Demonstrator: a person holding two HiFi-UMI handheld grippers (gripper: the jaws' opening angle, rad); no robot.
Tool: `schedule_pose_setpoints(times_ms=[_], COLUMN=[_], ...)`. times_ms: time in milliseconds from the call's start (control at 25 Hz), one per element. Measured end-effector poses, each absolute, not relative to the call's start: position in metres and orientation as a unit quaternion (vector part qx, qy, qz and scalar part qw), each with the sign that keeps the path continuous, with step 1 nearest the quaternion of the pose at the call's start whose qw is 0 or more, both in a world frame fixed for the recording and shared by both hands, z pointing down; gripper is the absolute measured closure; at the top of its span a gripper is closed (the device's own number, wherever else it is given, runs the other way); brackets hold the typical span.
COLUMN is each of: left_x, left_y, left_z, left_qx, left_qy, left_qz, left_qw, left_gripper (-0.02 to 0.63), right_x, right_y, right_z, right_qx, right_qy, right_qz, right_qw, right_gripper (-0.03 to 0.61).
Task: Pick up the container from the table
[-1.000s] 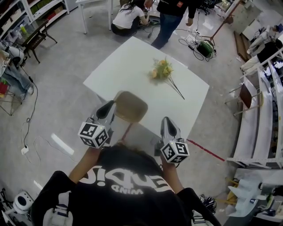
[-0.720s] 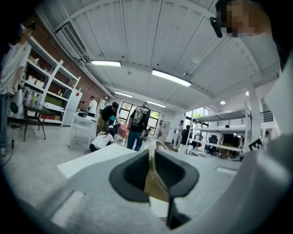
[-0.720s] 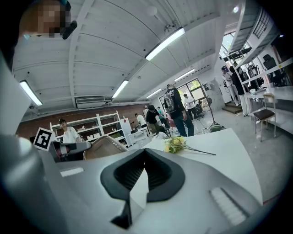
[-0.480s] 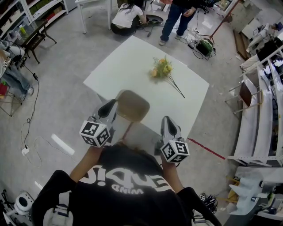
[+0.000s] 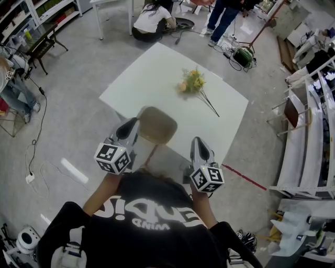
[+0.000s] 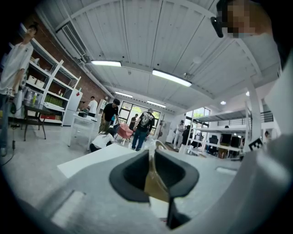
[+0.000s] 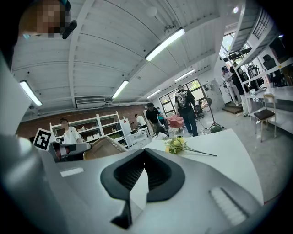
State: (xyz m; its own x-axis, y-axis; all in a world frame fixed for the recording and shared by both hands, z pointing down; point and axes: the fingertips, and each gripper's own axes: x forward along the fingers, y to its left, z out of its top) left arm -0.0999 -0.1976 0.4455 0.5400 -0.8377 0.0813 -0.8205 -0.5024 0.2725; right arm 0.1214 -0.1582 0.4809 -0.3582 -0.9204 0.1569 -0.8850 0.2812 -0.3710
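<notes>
Jaws of left gripper [image 5: 133,122] tight on thin, translucent tan container [image 5: 157,126] wall

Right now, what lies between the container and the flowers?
Nothing: in the head view only bare white table shows between the container, held in the left gripper jaws, and the flowers.

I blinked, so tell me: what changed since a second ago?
The standing person in jeans at the back walked toward the picture's right. The left tool kept its grip on the tan container; the right tool, the flowers and the table stayed put.
</notes>
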Motion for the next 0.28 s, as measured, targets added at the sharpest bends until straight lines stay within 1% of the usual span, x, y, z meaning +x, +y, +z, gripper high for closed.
schedule_pose_setpoints(times_ms=[280], left_x=[-0.0987], left_y=[-0.1989], left_z=[0.4463], left_qx=[0.866], left_qy=[-0.478], left_qz=[-0.031], left_qw=[0.142], left_gripper=[0.572], right_x=[0.12], right_y=[-0.162], right_z=[0.4798], right_qx=[-0.563], right_qy=[0.801], right_qz=[-0.2], right_qw=[0.045], right_gripper=[0.577])
